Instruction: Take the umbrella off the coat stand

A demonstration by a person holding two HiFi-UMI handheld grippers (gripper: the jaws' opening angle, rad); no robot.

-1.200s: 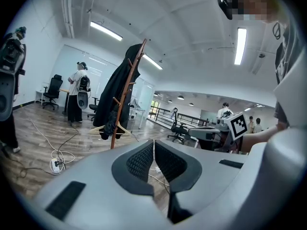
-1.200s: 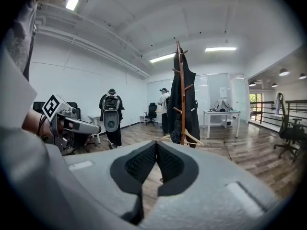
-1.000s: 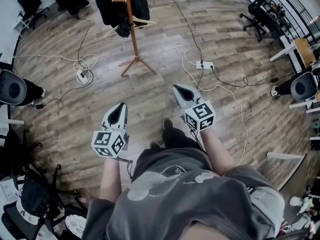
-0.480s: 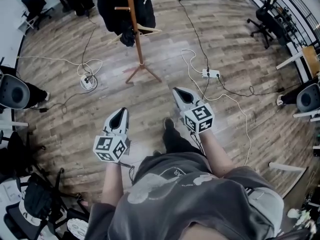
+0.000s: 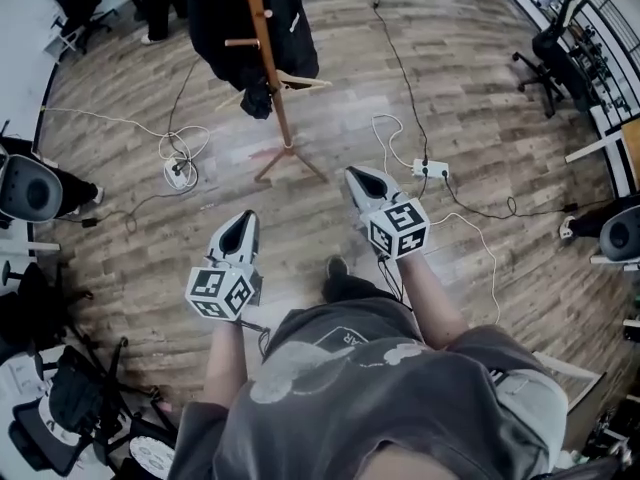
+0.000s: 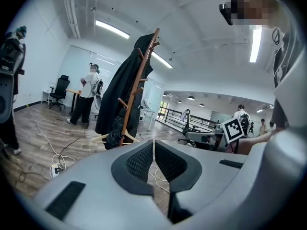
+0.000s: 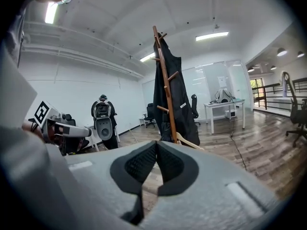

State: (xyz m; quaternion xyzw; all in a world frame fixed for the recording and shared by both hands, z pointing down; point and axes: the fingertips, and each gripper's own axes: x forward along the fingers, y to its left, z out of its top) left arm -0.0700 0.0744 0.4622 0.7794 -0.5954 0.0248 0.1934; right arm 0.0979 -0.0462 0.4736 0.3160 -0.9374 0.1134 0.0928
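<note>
A reddish-brown wooden coat stand (image 5: 270, 78) carries a black coat (image 5: 215, 18). The floor (image 5: 480, 98) around the stand is brown wood planking with a greyish sheen, and a white power strip (image 5: 432, 169) lies to its right. Below the stand, the left gripper (image 5: 243, 216) and right gripper (image 5: 353, 174) are light grey with black dimpled pads (image 6: 139, 162). Each bears a white cube (image 5: 220, 293) printed with black square markers. The person's shirt (image 5: 400, 388) is dark grey with a paler print.
</note>
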